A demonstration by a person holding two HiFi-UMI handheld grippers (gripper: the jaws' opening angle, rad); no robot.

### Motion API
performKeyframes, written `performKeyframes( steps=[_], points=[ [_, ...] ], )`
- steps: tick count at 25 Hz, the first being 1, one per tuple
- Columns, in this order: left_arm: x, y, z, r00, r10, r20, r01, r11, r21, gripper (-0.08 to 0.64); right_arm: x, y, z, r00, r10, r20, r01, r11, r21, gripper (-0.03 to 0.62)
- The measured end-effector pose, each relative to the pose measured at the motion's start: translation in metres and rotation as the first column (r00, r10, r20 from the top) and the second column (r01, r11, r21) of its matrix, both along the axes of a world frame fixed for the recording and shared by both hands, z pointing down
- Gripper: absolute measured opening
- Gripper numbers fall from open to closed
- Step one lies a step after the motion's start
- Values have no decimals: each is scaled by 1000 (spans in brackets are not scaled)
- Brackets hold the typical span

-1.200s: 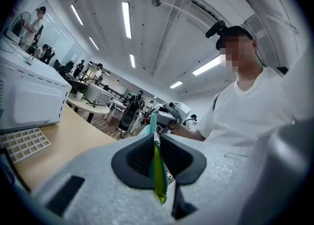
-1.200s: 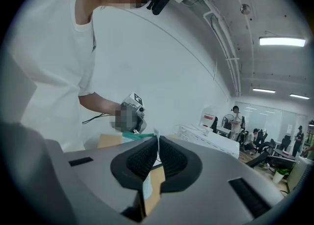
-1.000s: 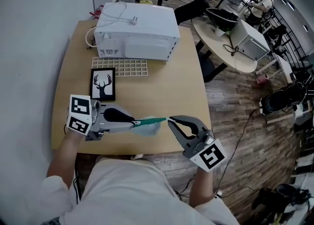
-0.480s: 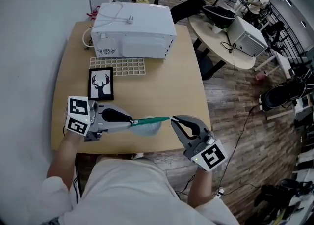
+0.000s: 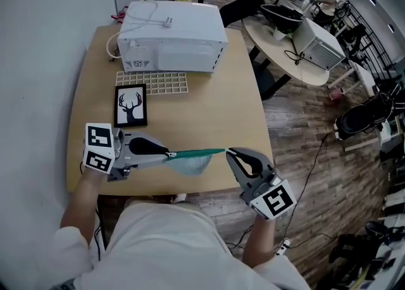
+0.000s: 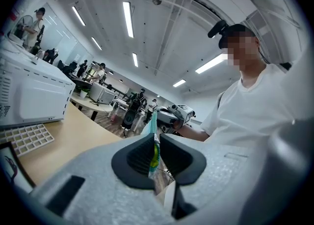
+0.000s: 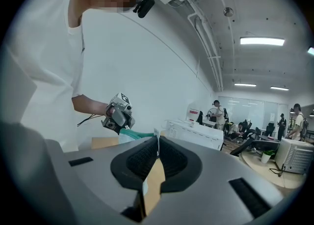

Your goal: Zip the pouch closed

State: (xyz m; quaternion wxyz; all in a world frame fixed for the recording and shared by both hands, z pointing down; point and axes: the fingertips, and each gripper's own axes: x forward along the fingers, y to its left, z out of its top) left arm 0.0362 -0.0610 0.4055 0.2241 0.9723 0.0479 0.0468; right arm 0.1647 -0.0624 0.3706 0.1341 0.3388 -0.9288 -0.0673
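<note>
**Condition.** My left gripper (image 5: 168, 154) is clamped on one end of the teal pouch (image 5: 193, 161). Its own view shows the jaws pressed together on the thin edge of the fabric. My right gripper (image 5: 228, 152) is closed on a thin pale tab (image 7: 157, 141) at the pouch's opposite end. I judge this to be the zipper pull but cannot confirm it. The pouch hangs in the air, stretched between my two grippers above the near edge of the surface (image 5: 190, 114). Its top edge is taut and its body sags below that line.

**Risks noted.**
1. The tab in my right gripper is slight. A pull off the line of the zip could drag it out of the jaws or jam the slider.
2. My left gripper holds only a narrow strip of fabric. A hard tug from the right could slip the pouch free. It would then drop onto the edge of the surface, or past it to the floor (image 5: 297, 124).
3. Slack in the top edge would let the fabric bunch ahead of the slider.

**Not established.**
- How much of the zip is closed: no view shows the teeth or the slider clearly.
- Whether the pouch holds anything.
- The pouch's lower part in both gripper views, where the jaws themselves cut it off.
</note>
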Motion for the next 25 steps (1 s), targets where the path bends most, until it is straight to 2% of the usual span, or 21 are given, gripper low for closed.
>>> performKeyframes(
  steps=[5,9,25],
  points=[
    [-4,4,4,1000,-10,11,10,1000,-1,38,6,4,6,999,36,21,-35,999,-29,15],
    [-17,6,6,999,-32,-3,32,999,-30,37,16,7,1,997,61,37,-60,998,-34,14],
    [-47,21,16,997,-78,-5,78,996,-35,33,-12,23,10,998,59,30,-57,995,-78,14]
  ],
)
